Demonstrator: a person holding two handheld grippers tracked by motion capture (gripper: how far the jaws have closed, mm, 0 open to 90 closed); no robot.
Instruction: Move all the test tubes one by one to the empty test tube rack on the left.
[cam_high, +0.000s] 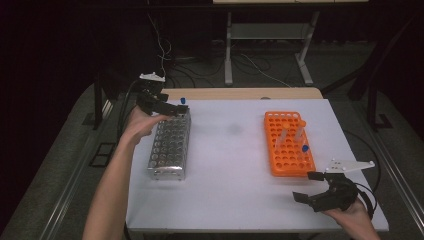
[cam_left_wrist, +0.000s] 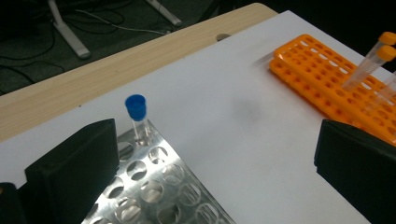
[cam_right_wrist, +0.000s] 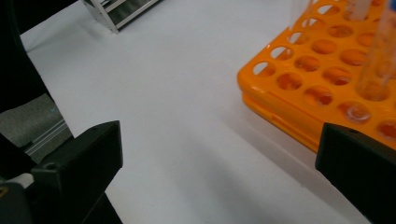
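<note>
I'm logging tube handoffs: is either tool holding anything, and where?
Nothing. The left tool stands open by the blue-capped tube; the right tool is open too.

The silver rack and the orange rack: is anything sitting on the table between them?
No. In the high view, only bare white tabletop separates the silver rack from the orange rack.

Bare white table (cam_high: 230, 165) between metal rack (cam_high: 170, 145) and orange rack (cam_high: 289, 145), upright tubes (cam_high: 292, 132) above the latter

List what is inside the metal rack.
The metal rack holds one blue-capped tube, upright in a far corner hole. Its other visible holes are empty. The left gripper hangs over the far end and covers some holes.
</note>
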